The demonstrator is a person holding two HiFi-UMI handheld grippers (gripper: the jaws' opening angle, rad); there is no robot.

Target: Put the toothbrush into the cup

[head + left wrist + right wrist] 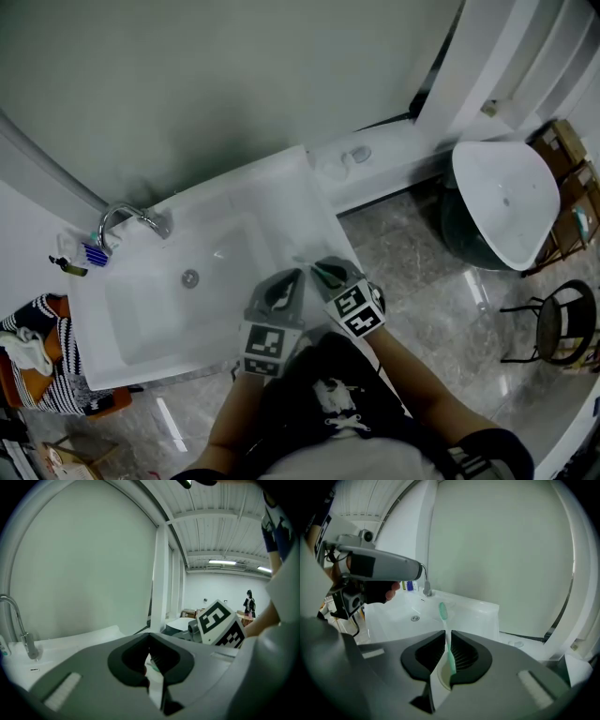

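Above the near right edge of the white sink (281, 178), the right gripper (323, 272) is holding the toothbrush (327, 275). In the right gripper view the jaws of this gripper (445, 632) are pressing from both sides on the toothbrush (447, 638). Its handle is pale green and slim. It is running back from the jaws toward the camera, and the neck is passing between the dark pads. The head with the bristles is sticking out past the tips and pointing toward the far side of the sink (473, 613). The toothbrush is hanging in the air and is not touching the sink.

The left gripper (289, 279) is hovering just beside the right one, on its left. In its own view the jaws (150, 635) are meeting at the tips with nothing between them.

The sink bowl is showing only its round drain (190, 277) in the middle. At the far left rim the faucet (127, 217) is curving over the bowl. Beside the faucet some small things are standing, one of them blue (94, 253), but they are too small to tell what they are.
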